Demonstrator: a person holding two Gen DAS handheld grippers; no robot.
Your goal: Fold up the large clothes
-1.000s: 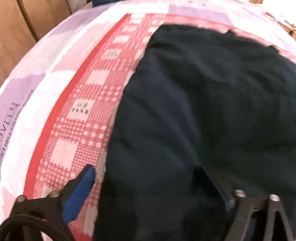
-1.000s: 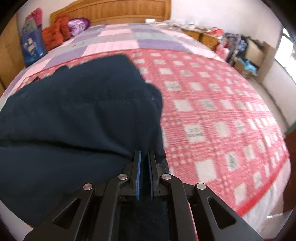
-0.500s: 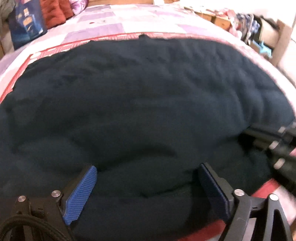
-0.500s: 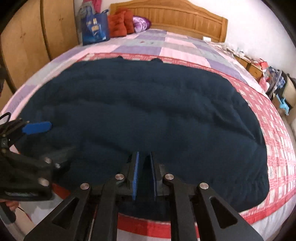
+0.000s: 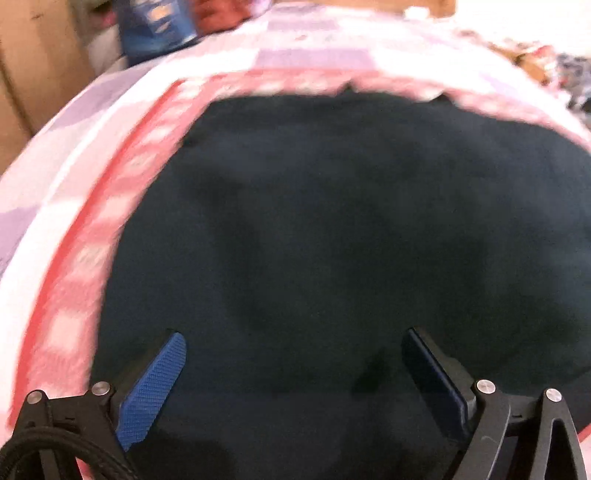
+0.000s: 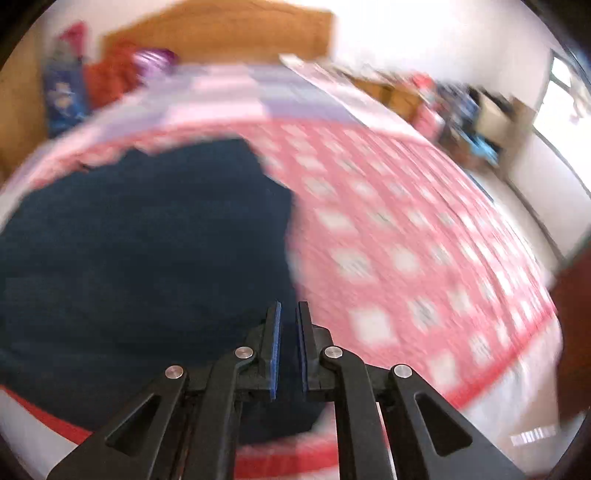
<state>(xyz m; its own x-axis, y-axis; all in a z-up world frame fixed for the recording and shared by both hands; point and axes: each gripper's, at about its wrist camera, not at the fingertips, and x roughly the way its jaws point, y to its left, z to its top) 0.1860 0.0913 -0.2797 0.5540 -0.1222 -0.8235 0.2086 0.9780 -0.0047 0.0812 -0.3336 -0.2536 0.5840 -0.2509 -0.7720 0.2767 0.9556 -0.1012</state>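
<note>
A large dark navy garment (image 5: 351,221) lies spread flat on the red-and-white checked bed cover (image 5: 92,240). My left gripper (image 5: 293,334) hovers wide open over its near left part, and nothing sits between the blue pads (image 5: 155,387). In the right wrist view the garment (image 6: 147,258) fills the left half and ends in a curved right edge. My right gripper (image 6: 290,304) stands over that edge near the front corner. Its pads are a narrow gap apart, and I see no cloth pinched between them. Both views are blurred by motion.
The checked cover (image 6: 388,240) stretches bare to the right of the garment. A wooden headboard (image 6: 229,33), a blue bag (image 6: 62,96) and a red cushion (image 6: 110,74) stand at the bed's far end. Cluttered furniture (image 6: 461,107) lines the right wall, and a wooden wardrobe (image 5: 22,74) the left.
Both views swung toward the garment's middle and back out, the left to its left edge, the right to its right edge. The right pads have parted slightly.
</note>
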